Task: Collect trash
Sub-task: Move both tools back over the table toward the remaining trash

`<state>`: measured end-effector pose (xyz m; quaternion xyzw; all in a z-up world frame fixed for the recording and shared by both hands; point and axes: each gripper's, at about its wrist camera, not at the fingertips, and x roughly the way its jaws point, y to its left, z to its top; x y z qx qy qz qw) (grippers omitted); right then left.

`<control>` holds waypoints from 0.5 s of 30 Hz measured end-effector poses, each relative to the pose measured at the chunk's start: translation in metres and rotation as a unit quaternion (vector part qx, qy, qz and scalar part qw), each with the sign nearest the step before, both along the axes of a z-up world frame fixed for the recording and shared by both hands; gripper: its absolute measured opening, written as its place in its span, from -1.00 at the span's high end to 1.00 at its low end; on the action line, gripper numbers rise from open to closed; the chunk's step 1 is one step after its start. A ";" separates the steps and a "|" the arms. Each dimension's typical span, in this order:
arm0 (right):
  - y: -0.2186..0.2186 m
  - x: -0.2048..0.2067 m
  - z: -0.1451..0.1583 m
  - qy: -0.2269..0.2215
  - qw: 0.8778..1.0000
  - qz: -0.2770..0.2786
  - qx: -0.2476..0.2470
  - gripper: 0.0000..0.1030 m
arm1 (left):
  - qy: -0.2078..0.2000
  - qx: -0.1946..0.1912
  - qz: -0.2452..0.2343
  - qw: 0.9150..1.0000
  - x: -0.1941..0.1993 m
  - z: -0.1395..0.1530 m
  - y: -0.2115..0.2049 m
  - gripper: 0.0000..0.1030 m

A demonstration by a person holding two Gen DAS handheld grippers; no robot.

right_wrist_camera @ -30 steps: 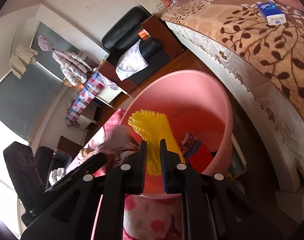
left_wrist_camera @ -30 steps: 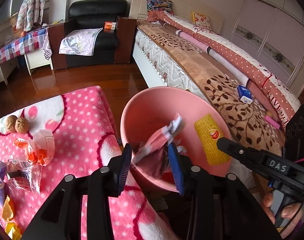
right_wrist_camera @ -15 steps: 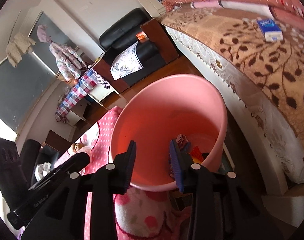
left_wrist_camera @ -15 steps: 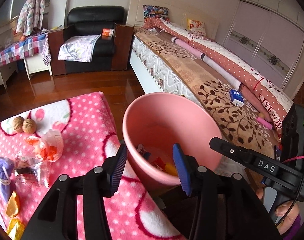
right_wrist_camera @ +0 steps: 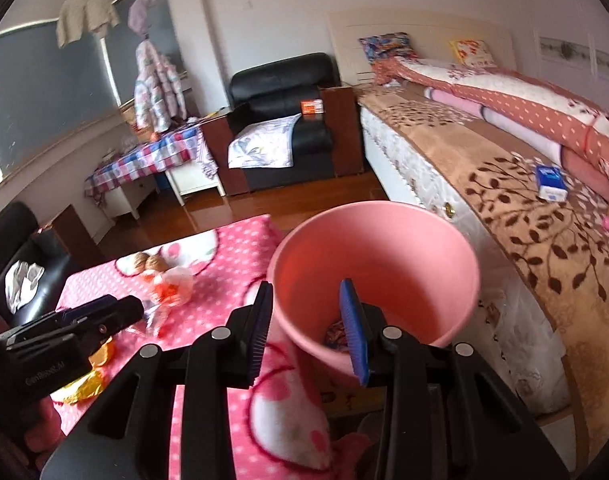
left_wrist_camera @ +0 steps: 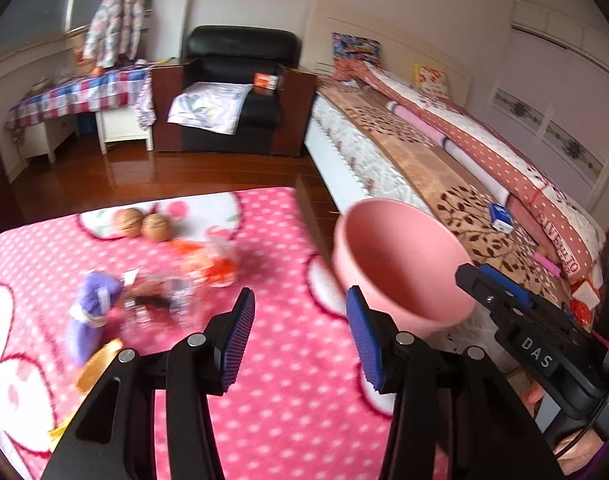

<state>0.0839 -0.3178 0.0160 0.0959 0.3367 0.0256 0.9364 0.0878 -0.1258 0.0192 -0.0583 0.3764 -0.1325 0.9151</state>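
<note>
A pink bucket (left_wrist_camera: 404,256) stands between the pink dotted table cloth (left_wrist_camera: 288,400) and the bed. My left gripper (left_wrist_camera: 300,336) hangs open and empty over the cloth, left of the bucket. Blurred trash lies ahead of it: a purple wrapper (left_wrist_camera: 92,304), a clear wrapper (left_wrist_camera: 160,300), an orange-filled clear bag (left_wrist_camera: 212,264) and a golden wrapper (left_wrist_camera: 98,360). My right gripper (right_wrist_camera: 306,328) is open and empty above the near rim of the bucket (right_wrist_camera: 384,256), with dropped wrappers (right_wrist_camera: 336,334) at its bottom. The left gripper's body (right_wrist_camera: 72,320) shows at the left.
Two walnuts (left_wrist_camera: 144,226) sit at the cloth's far edge. A bed (left_wrist_camera: 444,184) with a brown leaf blanket and a blue tissue pack (left_wrist_camera: 500,216) runs along the right. A black armchair (left_wrist_camera: 240,92) and a checked table (left_wrist_camera: 84,96) stand behind bare wooden floor.
Both grippers opened over the bucket: the left let go a pinkish wrapper, the right a yellow foam net, and both fell in. Both grippers then swung left toward the cloth.
</note>
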 end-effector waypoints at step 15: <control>0.053 0.007 -0.004 0.037 0.995 0.085 0.029 0.31 | 0.008 0.023 0.112 0.993 -0.025 -0.023 0.122 0.09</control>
